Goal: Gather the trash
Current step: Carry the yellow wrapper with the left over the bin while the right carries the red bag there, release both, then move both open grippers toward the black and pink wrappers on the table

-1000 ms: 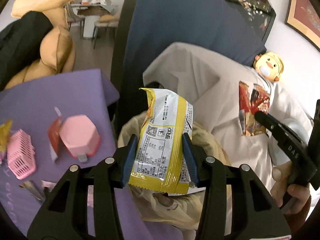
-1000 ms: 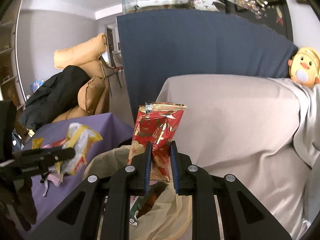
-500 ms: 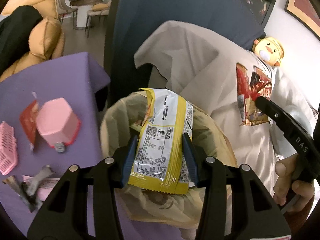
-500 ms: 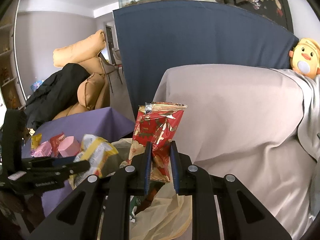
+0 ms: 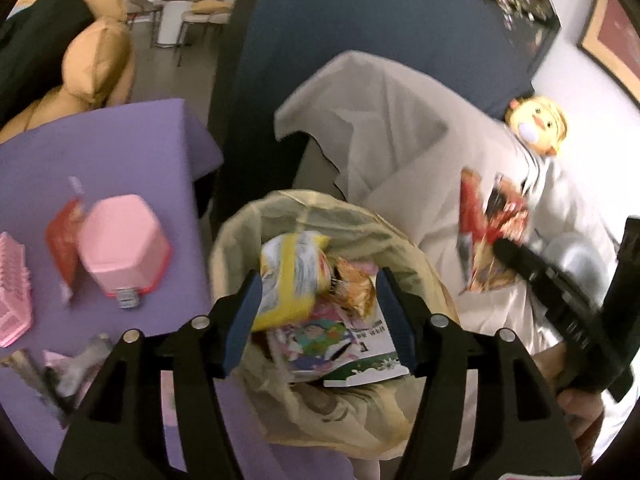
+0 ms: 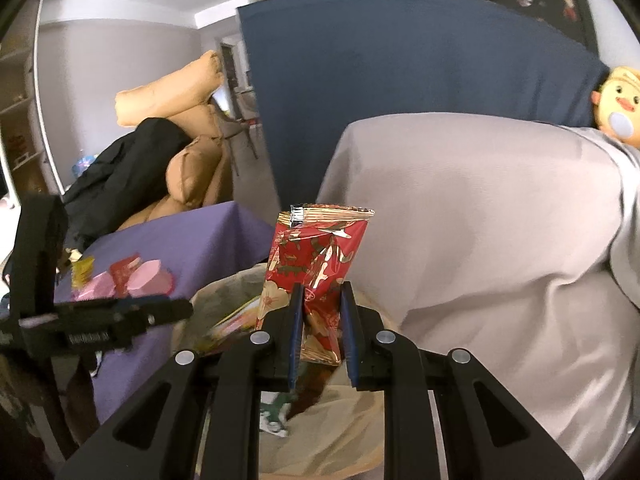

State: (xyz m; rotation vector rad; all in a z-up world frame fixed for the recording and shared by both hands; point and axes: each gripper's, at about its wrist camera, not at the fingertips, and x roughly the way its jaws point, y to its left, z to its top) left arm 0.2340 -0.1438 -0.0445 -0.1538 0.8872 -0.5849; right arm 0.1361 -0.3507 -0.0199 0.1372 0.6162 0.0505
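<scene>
1. Two grippers over one beige trash bag (image 5: 362,228), its mouth open beside the purple table (image 5: 120,148).
2. Left gripper (image 5: 316,312): jaws have just been opening and now stand wide. Yellow snack wrapper (image 5: 288,280) sits between them, against the left pad but clear of the right one, tilted, over the bag's mouth. No squeeze on it visible.
3. Under the wrapper, inside the bag: an orange packet (image 5: 354,288) and a colourful printed packet (image 5: 320,340), lying on each other.
4. Right gripper (image 6: 320,332): jaws narrow, pads pressed on the lower part of a red and gold snack packet (image 6: 320,256). Packet stands upright above the bag's rim (image 6: 224,292). From the left wrist view the same packet (image 5: 484,240) shows to the right of the bag, with a hand (image 5: 576,396) on the gripper handle below it.
5. Table, left of the bag: pink cup (image 5: 124,248) upside down, red sachet (image 5: 60,240) touching its left side, pink ribbed item (image 5: 14,304) at the edge, crumpled scraps (image 5: 76,368) nearer; blurred.
6. Behind the bag: sofa under a pale cover (image 6: 480,208), yellow duck plush (image 6: 618,104) on its back.
7. Farther: dark blue panel (image 6: 400,60), tan cushions (image 6: 192,168) with a black garment (image 6: 120,172).
</scene>
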